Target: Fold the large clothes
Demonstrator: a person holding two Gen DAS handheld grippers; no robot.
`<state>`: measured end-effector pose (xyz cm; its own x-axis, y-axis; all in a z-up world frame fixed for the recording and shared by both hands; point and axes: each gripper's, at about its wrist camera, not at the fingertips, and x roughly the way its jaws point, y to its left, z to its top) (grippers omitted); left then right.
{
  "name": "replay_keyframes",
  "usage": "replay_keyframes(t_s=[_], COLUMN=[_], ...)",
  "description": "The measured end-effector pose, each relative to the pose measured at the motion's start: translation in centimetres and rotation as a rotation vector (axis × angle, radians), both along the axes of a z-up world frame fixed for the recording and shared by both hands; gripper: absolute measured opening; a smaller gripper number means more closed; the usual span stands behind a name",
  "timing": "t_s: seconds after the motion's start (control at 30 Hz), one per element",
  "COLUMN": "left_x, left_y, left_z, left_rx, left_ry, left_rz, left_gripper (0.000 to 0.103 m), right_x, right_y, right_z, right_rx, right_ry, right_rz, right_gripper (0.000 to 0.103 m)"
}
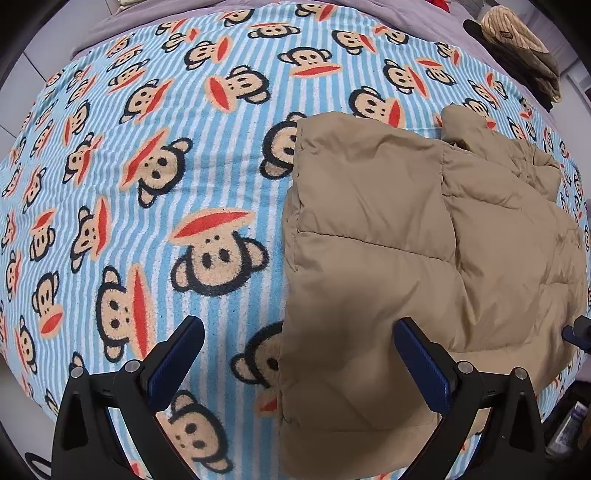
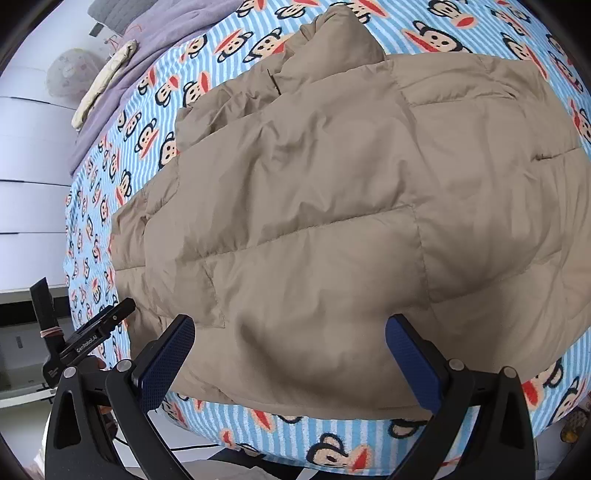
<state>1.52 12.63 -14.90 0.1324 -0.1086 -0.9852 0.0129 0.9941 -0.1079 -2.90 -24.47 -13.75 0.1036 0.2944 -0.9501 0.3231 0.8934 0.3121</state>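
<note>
A tan quilted puffer jacket (image 1: 406,236) lies folded on a blue-striped monkey-print blanket (image 1: 155,177). In the left wrist view its left edge runs between the blue-padded fingers (image 1: 177,358) of my left gripper (image 1: 301,356), which points straight down, open, and holds nothing. In the right wrist view the jacket (image 2: 332,206) fills the middle of the blanket (image 2: 480,33). My right gripper (image 2: 291,360) hovers open over the jacket's near hem, with its pads off the cloth. The left gripper (image 2: 88,339) shows at that view's left edge.
A purple sheet (image 2: 166,26) covers the bed beyond the blanket, with a cream cloth strip (image 2: 107,77) on it. A tan striped garment on dark clothes (image 1: 517,44) lies at the far right. White drawers (image 2: 29,206) stand beside the bed. The bed's near edge (image 2: 295,446) is close below.
</note>
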Motion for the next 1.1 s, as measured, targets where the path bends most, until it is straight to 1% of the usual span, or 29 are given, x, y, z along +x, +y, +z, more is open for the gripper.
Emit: replay_keyframes(t_s=[0.17,0.27,0.6,0.7,0.77,0.93,1.0,1.1], left_x=[0.2,0.5,1.3,1.6,1.8,3.1,3.6,4.4], left_y=[0.7,1.3,2.3,2.2,1.8,0.6,-0.5,-2.6], left_z=[-0.3,-0.8,-0.9,-1.8,-2.5,-5.1,-5.9,-6.8], left_rx=[0.02,-0.008,-0.267,-0.36,-0.399,-0.551,-0.582,-0.562], left_ry=[-0.011,-0.001,0.005,0.046,0.066,0.155,0.178,0.19], left_rz=[0.004,0.01,-0.016,-0.058,-0.086,-0.14,-0.165,-0.224], left_gripper=[0.103,0.103,0.103,0.103,0.103,0.103,0.103,0.103], right_x=[0.2,0.2,0.1,0.2,0.2,0.1,0.1,0.1], right_y=[0.5,0.5,0.5,0.6,0.7,1.0,1.1,1.2], right_z=[-0.1,-0.1,-0.1,-0.1,-0.2,-0.4,-0.4,-0.3], right_rx=[-0.016,-0.018,-0.033,-0.038,-0.04,-0.045,-0.048,-0.05], right_ry=[0.007,0.008,0.017,0.02,0.023,0.022,0.018,0.009], right_rz=[0.0,-0.007,-0.022,-0.022,-0.022,-0.021,-0.021,-0.027], right_gripper=[0.103,0.103,0.103,0.103,0.103,0.103,0.103,0.103])
